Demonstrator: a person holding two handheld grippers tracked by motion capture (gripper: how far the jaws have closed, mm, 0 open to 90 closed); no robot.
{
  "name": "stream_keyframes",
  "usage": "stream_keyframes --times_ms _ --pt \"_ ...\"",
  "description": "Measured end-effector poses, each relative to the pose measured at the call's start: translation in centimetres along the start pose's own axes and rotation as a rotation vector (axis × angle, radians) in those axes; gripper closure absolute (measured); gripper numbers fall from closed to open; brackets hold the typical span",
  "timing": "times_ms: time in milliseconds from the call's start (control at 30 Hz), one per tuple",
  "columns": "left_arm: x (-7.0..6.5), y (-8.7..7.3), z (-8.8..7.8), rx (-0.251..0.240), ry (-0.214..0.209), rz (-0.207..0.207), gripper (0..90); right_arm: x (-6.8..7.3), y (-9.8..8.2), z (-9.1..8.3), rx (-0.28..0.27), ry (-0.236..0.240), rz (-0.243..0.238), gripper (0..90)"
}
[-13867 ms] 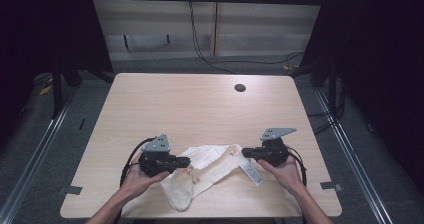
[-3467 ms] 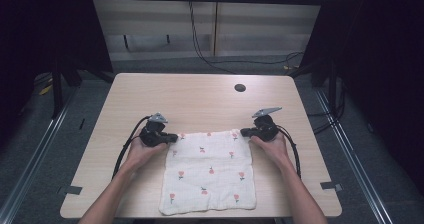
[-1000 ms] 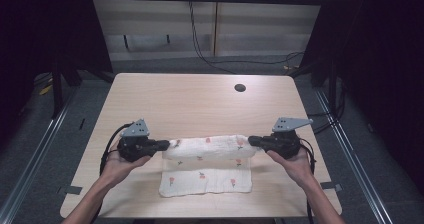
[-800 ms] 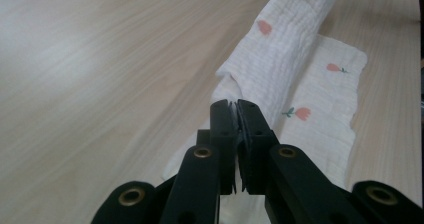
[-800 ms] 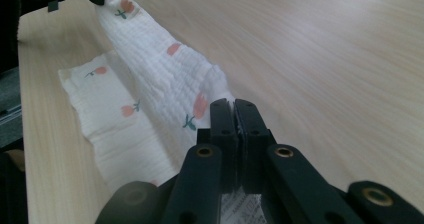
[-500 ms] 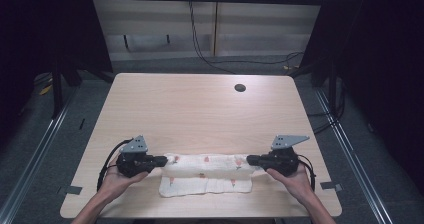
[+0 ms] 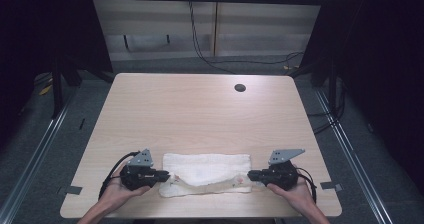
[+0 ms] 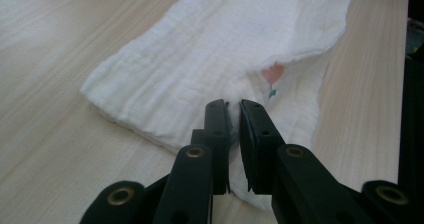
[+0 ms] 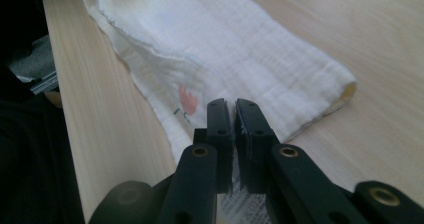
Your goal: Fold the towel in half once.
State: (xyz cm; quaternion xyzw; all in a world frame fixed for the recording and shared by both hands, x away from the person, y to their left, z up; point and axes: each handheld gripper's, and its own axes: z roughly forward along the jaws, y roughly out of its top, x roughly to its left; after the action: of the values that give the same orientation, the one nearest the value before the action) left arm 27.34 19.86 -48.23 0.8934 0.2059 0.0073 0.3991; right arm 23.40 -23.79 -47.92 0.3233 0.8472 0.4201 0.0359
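A white cloth [image 7: 207, 169] with small printed figures lies folded into a narrow band near the table's front edge. My left gripper [image 7: 167, 175] sits low at its left end and my right gripper [image 7: 250, 174] at its right end, both pointing inward. In the left gripper view the jaws [image 8: 234, 104] stand a narrow slit apart with the cloth's [image 8: 200, 69] corner between them. The right gripper [image 9: 234, 101] likewise pinches the cloth [image 9: 240, 49] edge in a thin gap. Both pairs of jaws have just been opening slightly, cloth still between them.
The light wooden table [image 7: 200, 109] has a dark round hole [image 7: 240, 88] at its far right. The cloth lies close to the front edge, where the person's hands come in. Dark floor and metal rails flank the table.
Both grippers have sunk toward the table and drawn nearer the front edge, bringing the held cloth edge down so the cloth now lies as a flatter, narrower folded band.
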Motion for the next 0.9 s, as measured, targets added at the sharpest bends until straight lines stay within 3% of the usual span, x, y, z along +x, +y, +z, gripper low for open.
stream_keyframes --times_ms 300,467,667,800,900 --pt "-0.4 0.2 -0.6 -0.026 -0.008 -0.001 77.6 1.4 -0.4 0.1 0.021 0.013 -0.013 76.4" --pt "-0.4 0.0 -1.6 -0.061 -0.026 -0.006 73.8 1.8 -0.3 -0.6 -0.003 0.015 -0.002 68.7" --pt "0.2 -0.1 -2.4 -0.098 -0.018 -0.035 70.0 1.8 -0.3 -1.0 -0.019 0.034 0.018 59.2" --pt "0.4 0.3 -1.8 -0.068 0.006 -0.034 67.3 1.6 0.1 -0.9 -0.022 0.030 0.029 57.8" --pt "1.1 0.9 -0.8 -0.042 0.022 -0.040 64.9 1.6 0.5 0.0 0.025 -0.024 0.005 56.4"
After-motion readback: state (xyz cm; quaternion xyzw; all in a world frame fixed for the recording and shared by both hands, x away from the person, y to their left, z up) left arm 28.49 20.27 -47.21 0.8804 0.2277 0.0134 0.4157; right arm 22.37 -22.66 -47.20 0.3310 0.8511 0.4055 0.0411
